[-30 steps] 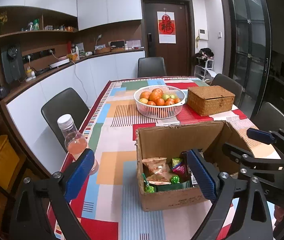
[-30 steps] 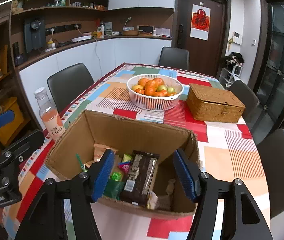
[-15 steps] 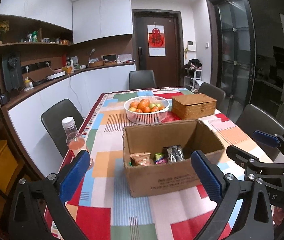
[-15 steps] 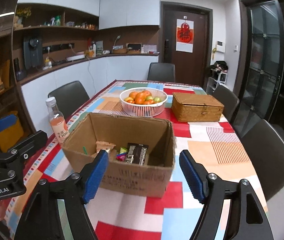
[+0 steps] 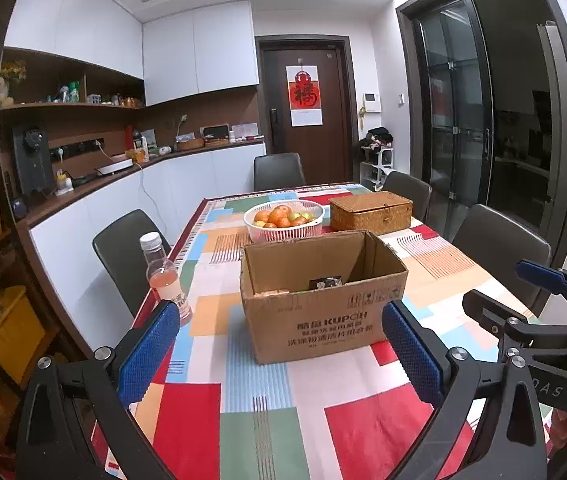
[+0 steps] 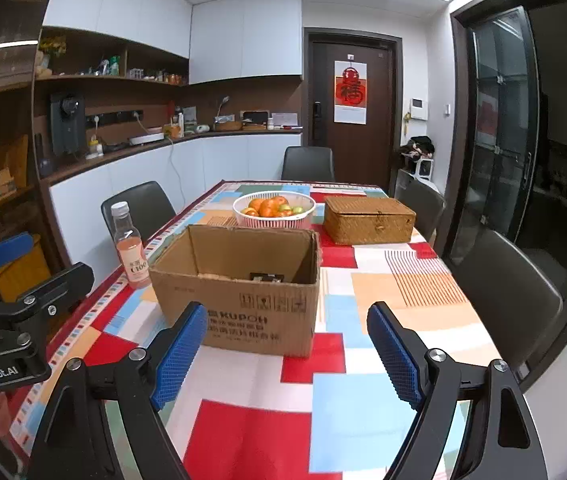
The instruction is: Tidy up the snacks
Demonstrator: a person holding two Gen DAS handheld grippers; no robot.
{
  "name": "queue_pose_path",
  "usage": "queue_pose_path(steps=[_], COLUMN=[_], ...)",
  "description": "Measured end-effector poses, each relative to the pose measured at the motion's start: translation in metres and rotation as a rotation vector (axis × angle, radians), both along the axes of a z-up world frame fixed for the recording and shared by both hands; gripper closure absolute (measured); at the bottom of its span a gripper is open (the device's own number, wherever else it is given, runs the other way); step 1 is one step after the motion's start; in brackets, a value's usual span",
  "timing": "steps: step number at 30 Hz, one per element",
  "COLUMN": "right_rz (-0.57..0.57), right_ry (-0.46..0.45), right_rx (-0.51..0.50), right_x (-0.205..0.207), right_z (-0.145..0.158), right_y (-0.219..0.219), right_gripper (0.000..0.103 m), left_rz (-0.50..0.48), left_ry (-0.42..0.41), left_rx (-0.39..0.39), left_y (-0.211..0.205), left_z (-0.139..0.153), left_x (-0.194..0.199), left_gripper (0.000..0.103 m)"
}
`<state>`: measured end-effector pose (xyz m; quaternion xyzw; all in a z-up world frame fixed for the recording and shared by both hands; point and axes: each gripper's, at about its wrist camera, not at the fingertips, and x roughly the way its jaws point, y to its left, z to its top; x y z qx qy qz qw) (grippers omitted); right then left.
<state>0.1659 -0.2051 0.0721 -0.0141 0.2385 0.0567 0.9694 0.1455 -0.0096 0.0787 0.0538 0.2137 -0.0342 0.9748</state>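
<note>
While both tools hover short of the table | left gripper (image 5: 281,354) and right gripper (image 6: 286,354) gape empty | snacks (image 5: 325,282) lie inside cardboard box (image 5: 323,316), mid-table, likely packed | bottle (image 5: 164,280) stands beside.

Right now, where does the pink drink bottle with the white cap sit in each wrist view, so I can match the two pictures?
Left wrist view: the pink drink bottle stands left of centre, at the table's left edge, left of the cardboard box.
Right wrist view: the pink drink bottle stands in the left third, again left of the cardboard box.
Shared landmark: the white fruit basket behind the box.
</note>
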Motion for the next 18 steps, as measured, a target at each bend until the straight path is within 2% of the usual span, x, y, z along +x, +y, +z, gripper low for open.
queue_pose_path(steps=[18], right_rz=[0.022], right_ry=[0.008], right_rx=[0.0], right_x=[-0.037], right_z=[-0.009], right_y=[0.003], right_gripper=[0.019], left_rz=[0.056], left_ry=[0.044], left_rx=[0.008], left_y=[0.007], left_z=[-0.016], left_x=[-0.035], left_gripper=[0.0])
